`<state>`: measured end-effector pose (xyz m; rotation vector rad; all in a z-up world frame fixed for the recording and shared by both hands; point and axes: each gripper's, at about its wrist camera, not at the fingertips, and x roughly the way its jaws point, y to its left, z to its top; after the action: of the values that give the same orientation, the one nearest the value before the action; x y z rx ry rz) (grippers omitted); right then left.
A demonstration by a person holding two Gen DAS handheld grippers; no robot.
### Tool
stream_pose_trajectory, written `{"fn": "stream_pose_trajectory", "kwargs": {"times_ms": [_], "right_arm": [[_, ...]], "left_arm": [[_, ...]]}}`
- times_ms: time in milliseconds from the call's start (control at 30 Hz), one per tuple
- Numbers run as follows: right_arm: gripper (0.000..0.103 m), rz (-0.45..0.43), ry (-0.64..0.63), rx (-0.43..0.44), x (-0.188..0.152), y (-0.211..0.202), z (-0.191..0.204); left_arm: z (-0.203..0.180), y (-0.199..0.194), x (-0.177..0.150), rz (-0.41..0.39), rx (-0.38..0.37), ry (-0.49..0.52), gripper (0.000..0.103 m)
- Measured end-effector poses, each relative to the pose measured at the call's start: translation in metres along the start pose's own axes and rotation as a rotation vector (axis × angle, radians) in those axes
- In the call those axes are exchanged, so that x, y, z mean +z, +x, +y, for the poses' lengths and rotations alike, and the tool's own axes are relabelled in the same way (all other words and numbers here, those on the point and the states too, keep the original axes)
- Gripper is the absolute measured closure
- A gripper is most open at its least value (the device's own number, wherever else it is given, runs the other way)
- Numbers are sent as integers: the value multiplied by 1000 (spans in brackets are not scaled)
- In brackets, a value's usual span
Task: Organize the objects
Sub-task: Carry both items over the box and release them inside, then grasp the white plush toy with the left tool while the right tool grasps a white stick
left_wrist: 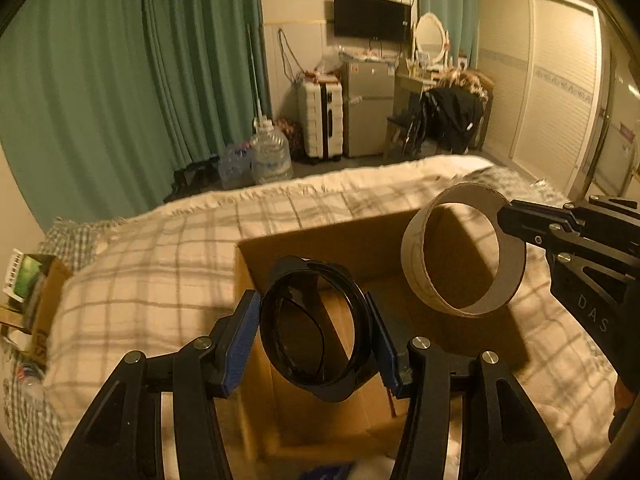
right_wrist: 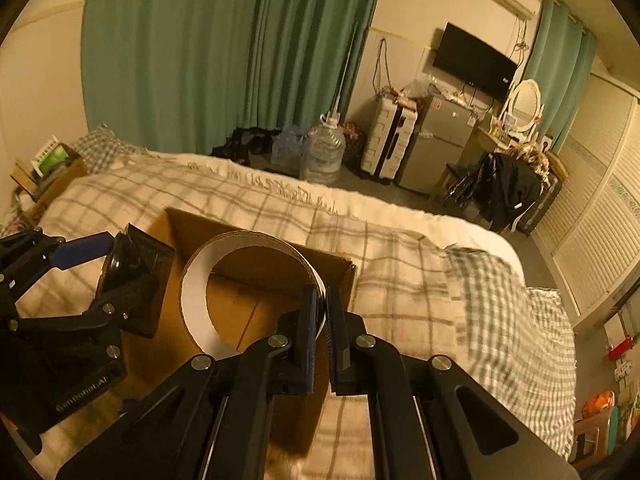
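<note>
My left gripper (left_wrist: 314, 332) is shut on a black round ring-shaped piece (left_wrist: 320, 388), held above the open cardboard box (left_wrist: 304, 240) on the bed; it also shows in the right wrist view (right_wrist: 120, 272). My right gripper (right_wrist: 322, 312) is shut on the rim of a wide cardboard ring (right_wrist: 192, 304) and holds it over the same box (right_wrist: 256, 270). In the left wrist view the cardboard ring (left_wrist: 416, 264) hangs at the right, above the box's right side, with the right gripper (left_wrist: 505, 216) pinching its edge.
The box sits on a bed with a checked blanket (left_wrist: 160, 264). Beyond the bed stand water bottles (left_wrist: 270, 156), a white suitcase (left_wrist: 320, 120), a small fridge (left_wrist: 366, 108) and a chair with dark clothes (left_wrist: 452, 116). A box with a book (left_wrist: 24, 280) is at the bed's left.
</note>
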<state>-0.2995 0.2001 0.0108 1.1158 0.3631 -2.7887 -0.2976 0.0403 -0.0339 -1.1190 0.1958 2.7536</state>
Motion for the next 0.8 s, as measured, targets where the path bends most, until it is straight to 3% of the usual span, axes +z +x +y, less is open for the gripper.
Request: {"fn": "stream_pose_trajectory", "kwargs": {"times_ms": [267,333,367,400,467,500,533,700,800], "right_arm": [[99,69,53,87,-22,56,-9],[98,77,68,111,-26,57,-11],[96,76,76,121,-26,55,-12],[91,71,92,134,-27,51,-16],[71,62,106,128,-28,41,-19],[56,53,110,116,-27,31,-20],[50,35,113,102,-27,18,-22],[45,-14,95,64,-19,-43,-30],[39,-68,69,31,-17,-99,-32]], "left_arm": [[-2,40,-16,40,-9,9,47],[-4,40,-19,46,-7,2,41],[-5,38,-20,48,0,-7,30],[-6,34,-20,49,6,-18,20],[-5,17,-21,27,4,-28,16],[-3,12,-18,19,7,-25,15],[-4,6,-17,15,14,-21,14],[-1,-52,-14,-38,58,-2,7],[3,-92,-17,-73,62,-17,0]]}}
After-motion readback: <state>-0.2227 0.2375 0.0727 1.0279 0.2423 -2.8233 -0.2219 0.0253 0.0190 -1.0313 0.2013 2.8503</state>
